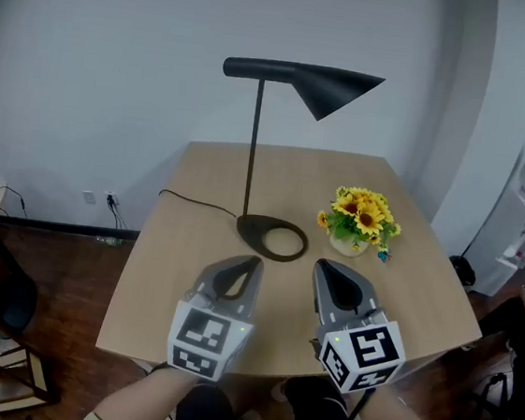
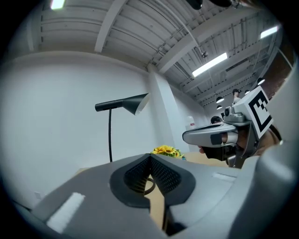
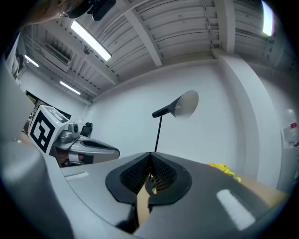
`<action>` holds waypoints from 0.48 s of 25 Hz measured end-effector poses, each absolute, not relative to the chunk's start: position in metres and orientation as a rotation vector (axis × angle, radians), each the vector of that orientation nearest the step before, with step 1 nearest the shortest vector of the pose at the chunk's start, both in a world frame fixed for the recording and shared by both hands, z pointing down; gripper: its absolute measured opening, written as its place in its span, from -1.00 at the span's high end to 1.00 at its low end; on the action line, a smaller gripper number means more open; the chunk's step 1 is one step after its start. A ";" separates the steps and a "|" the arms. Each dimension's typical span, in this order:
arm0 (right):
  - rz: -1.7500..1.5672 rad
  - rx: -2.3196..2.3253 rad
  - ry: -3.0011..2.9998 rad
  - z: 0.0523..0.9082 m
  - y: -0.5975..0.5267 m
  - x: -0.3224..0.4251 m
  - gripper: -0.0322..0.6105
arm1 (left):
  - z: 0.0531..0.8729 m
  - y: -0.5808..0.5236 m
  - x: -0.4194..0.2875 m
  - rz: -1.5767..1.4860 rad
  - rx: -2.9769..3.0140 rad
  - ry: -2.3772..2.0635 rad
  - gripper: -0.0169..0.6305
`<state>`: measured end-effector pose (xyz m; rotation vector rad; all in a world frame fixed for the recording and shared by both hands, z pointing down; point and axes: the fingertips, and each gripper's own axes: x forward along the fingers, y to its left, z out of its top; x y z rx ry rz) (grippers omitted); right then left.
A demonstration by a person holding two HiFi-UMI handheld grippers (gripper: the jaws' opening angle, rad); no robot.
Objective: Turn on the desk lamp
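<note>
Nearest me, both tools hang over the front of the tabletop point(image 1: 155, 282). The left tool point(image 1: 255, 263) and the right tool point(image 1: 323, 267) are each clenched tip to tip with nothing between the jaws.

Just past their tips is the desk lamp point(image 1: 253, 147), standing upright mid-tabletop on its ring base point(image 1: 272, 236) and looking unlit to me.

Honest problem: I can't spot a switch anywhere from here, so it may be on the cord point(image 1: 197, 204) or up by the shade point(image 1: 328, 88).

What I'd worry about:
- The pole is thin and the shade sits high and off to one side. A sideways shove with a tool could rock or tip the whole lamp.
- The little pot of yellow flowers point(image 1: 361, 218) sits near the base on the right, so a wide swing of the right tool knocks it over.
- Tugging the cord, which runs off the left edge, could drag the base.
- With jaws clamped I can poke a button, but I'd need to release them to pinch a cord switch.

Writing: nothing readable. There are only the black-and-white square markers on the tool cubes point(image 1: 203, 337), and no brand shows on the lamp.
</note>
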<state>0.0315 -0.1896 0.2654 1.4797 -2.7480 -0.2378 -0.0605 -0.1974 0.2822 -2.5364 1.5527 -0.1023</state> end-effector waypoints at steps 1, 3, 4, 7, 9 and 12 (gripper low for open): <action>-0.228 1.485 -2.751 0.266 -0.196 0.031 0.90 | 0.280 -0.203 -0.062 -0.105 -2.529 1.560 0.96; -0.223 1.496 -2.754 0.268 -0.208 0.031 0.90 | 0.279 -0.218 -0.066 -0.114 -2.512 1.582 0.96; -0.224 1.499 -2.754 0.267 -0.214 0.031 0.90 | 0.280 -0.226 -0.069 -0.120 -2.508 1.598 0.96; -0.220 1.504 -2.751 0.267 -0.229 0.030 0.90 | 0.287 -0.252 -0.076 -0.140 -2.519 1.636 0.96; -0.214 1.509 -2.741 0.269 -0.238 0.029 0.90 | 0.290 -0.267 -0.076 -0.153 -2.542 1.642 0.96; -0.196 1.484 -2.744 0.275 -0.250 0.023 0.90 | 0.296 -0.288 -0.074 -0.179 -2.582 1.625 0.96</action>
